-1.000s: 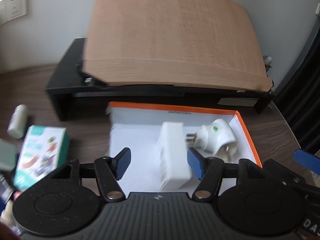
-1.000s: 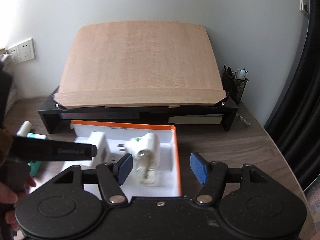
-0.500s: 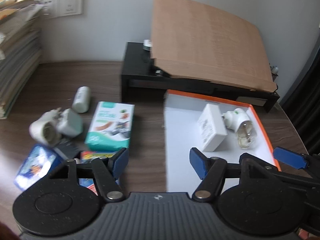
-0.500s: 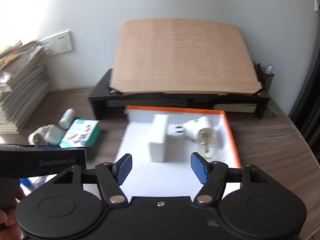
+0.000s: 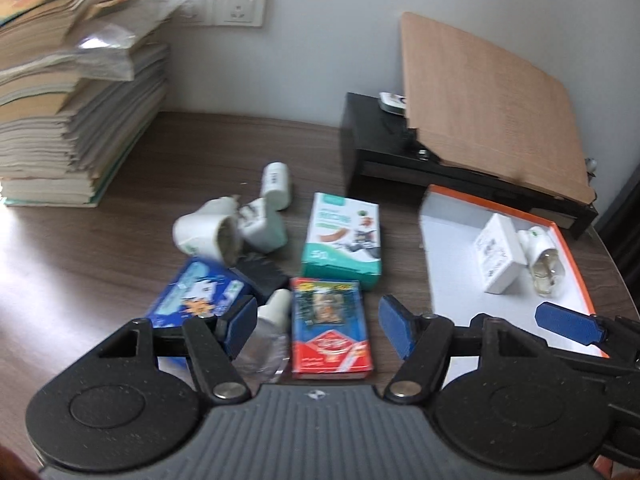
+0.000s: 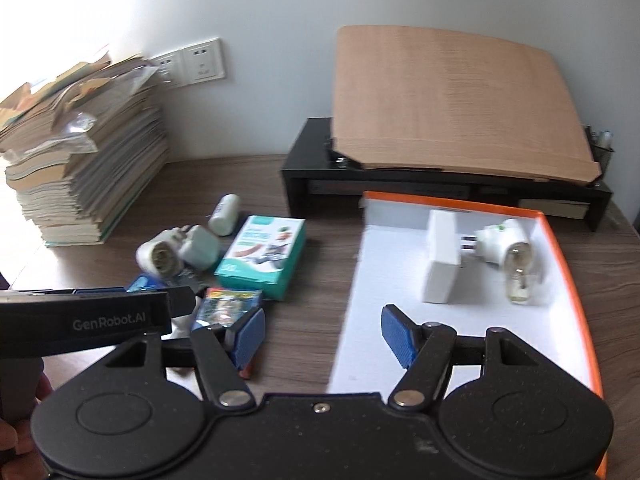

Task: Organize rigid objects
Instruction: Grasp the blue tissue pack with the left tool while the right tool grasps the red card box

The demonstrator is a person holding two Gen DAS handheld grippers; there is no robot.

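Observation:
My left gripper (image 5: pixel 318 326) is open and empty, above a red and blue card box (image 5: pixel 329 332). Around it lie a teal box (image 5: pixel 344 240), a blue box (image 5: pixel 196 294), white plug adapters (image 5: pixel 228 232), a small white bottle (image 5: pixel 275 185) and a clear bulb (image 5: pixel 266 344). The orange-rimmed white tray (image 5: pixel 452 256) at the right holds a white block (image 5: pixel 498 258) and a plug with a bulb (image 5: pixel 544 260). My right gripper (image 6: pixel 322 336) is open and empty over the tray's left edge (image 6: pixel 352 280); the block (image 6: pixel 440 256) and plug (image 6: pixel 504 244) lie beyond it.
A tall stack of books and papers (image 5: pixel 68 120) stands at the left. A black desk riser (image 5: pixel 384 148) with a tilted wooden board (image 5: pixel 488 100) stands behind the tray. Wall sockets (image 5: pixel 240 4) are on the wall. A mesh pen holder (image 6: pixel 600 148) is at far right.
Both grippers have swung left and pulled back from the tray. The left one, which was over the tray, is now over the pile of loose boxes. Both stayed open.

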